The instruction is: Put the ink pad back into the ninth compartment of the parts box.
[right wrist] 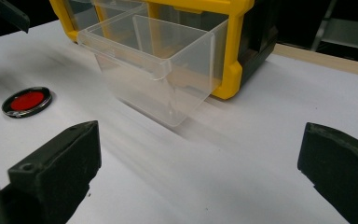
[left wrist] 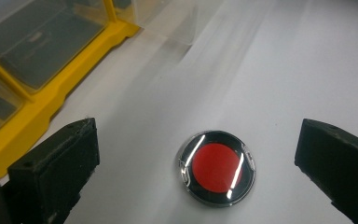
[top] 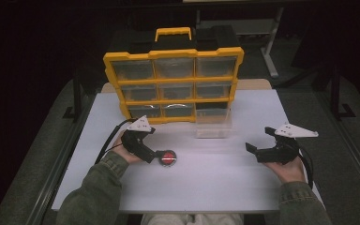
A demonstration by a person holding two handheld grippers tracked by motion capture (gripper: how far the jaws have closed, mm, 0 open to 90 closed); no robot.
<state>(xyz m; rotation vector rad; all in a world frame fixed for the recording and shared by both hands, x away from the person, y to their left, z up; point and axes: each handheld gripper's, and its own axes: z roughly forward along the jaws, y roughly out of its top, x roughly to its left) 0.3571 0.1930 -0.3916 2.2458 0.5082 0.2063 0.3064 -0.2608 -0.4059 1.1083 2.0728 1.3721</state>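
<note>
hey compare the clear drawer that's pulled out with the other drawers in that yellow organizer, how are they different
The pulled-out drawer sticks forward from the bottom right slot of the yellow organizer; the other drawers sit flush in their slots. Its open top and inside are exposed and look empty; the others show just their clear fronts, contents too dim to tell. It touches the white table; the others sit inside the frame. All are clear plastic.

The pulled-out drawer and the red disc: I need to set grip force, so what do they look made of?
Drawer: likely thin clear glossy plastic; the yellow organiser frame shows through it. Red disc: probably a hard, shiny black-rimmed case under a clear cover, given the streak reflections.
</note>
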